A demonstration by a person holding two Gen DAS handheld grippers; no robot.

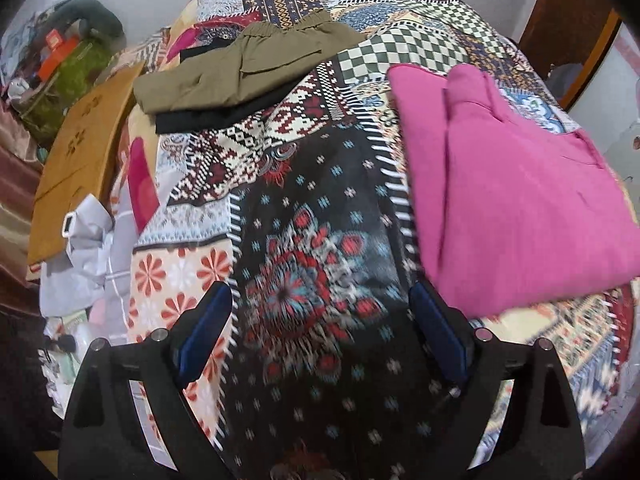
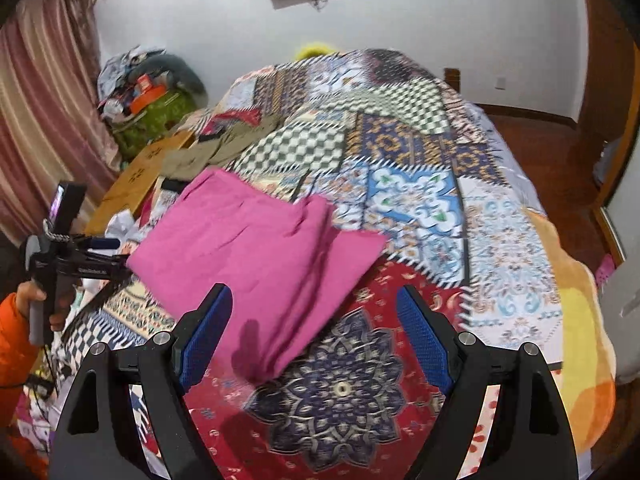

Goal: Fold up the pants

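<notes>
Folded pink pants (image 1: 520, 200) lie flat on the patchwork bedspread (image 1: 320, 208), to the right of my left gripper (image 1: 320, 320). That gripper hangs open above bare bedspread with nothing between its blue pads (image 1: 208, 328). In the right wrist view the pink pants (image 2: 256, 248) lie just ahead, and their near corner reaches in under my right gripper (image 2: 316, 332). This gripper is open and its pads do not touch the cloth. My left gripper (image 2: 108, 256) shows at the left, held by a hand in an orange sleeve (image 2: 12, 336). Folded olive pants (image 1: 248, 68) rest on a black garment farther back.
A cardboard box (image 1: 80, 152) and crumpled white cloth (image 1: 80, 248) sit by the bed's left edge. Behind them is a pile with a green bag (image 2: 160, 116), beside a striped curtain (image 2: 40, 120). Wooden floor (image 2: 540, 152) runs along the bed's right side.
</notes>
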